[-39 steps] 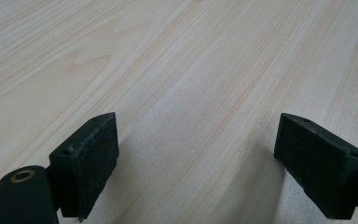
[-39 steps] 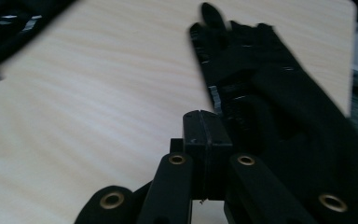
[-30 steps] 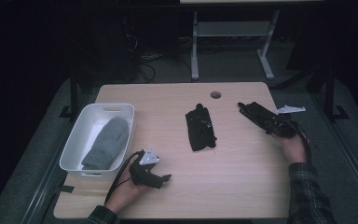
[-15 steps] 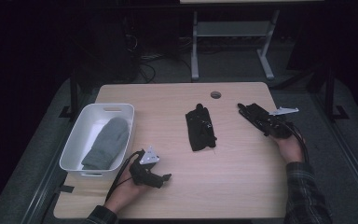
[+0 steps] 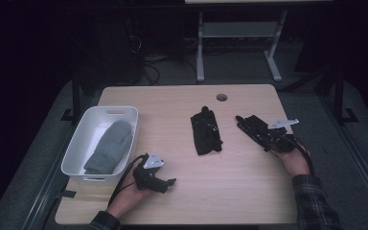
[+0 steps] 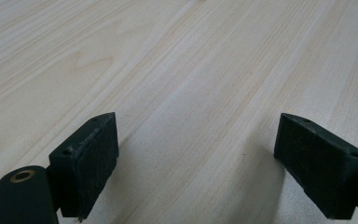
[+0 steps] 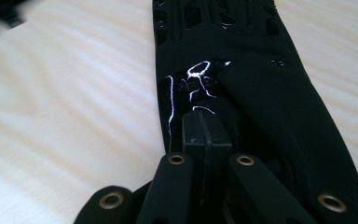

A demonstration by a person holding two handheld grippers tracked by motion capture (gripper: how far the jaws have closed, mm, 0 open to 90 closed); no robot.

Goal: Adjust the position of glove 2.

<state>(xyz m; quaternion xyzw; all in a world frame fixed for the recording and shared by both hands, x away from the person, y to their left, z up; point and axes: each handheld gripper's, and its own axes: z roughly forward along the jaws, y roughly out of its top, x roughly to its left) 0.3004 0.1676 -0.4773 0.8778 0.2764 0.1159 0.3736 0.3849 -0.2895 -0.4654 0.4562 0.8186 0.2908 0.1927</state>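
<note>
A black glove lies on the right side of the wooden table. My right gripper is shut on its near end, and in the right gripper view the two jaws press together on the black glove fabric. A second black glove lies flat in the middle of the table. My left gripper rests near the front left, open, with bare wood between its jaws.
A white bin stands at the table's left side with a grey mitten inside. A round cable hole sits near the far edge. A dark shape shows at the upper left of the right gripper view.
My right gripper has shifted slightly left and toward the person, dragging the black glove with it. The left gripper and the middle glove have stayed put.
</note>
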